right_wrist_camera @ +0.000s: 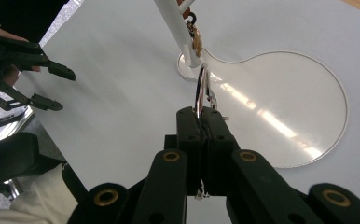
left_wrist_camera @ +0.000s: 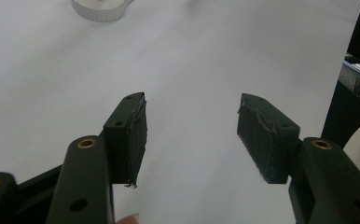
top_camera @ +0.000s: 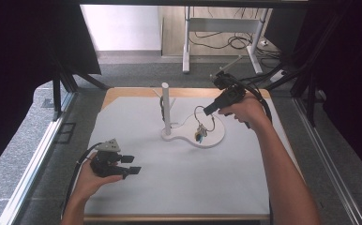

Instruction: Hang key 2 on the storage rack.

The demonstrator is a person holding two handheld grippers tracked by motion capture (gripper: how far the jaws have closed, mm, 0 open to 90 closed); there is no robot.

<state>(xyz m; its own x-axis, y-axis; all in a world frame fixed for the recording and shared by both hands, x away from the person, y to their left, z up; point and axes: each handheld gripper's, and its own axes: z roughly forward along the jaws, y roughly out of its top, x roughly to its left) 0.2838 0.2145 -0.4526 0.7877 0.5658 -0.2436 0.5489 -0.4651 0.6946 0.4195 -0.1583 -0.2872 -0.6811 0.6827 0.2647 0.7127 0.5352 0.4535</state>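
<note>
While the right gripper (right_wrist_camera: pixel 201 114) clamped its black jaws on a thin metal key ring (right_wrist_camera: pixel 200 91), the ring hung over the flat white keyhole-shaped base plate (top_camera: pixel 215 136), just beside the upright white post (top_camera: pixel 166 105), with small keys and a tag (top_camera: pixel 199 133) dangling below. At the near left of the white table sheet (top_camera: pixel 179 183), the left gripper (top_camera: pixel 132 165) rested with its jaws apart, gripping nothing.

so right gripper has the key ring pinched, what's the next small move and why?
Probably carry the key ring toward the white post and hook it on. The right gripper is shut on the ring beside the post, keys dangling over the base; the left gripper sits open, apart.
</note>
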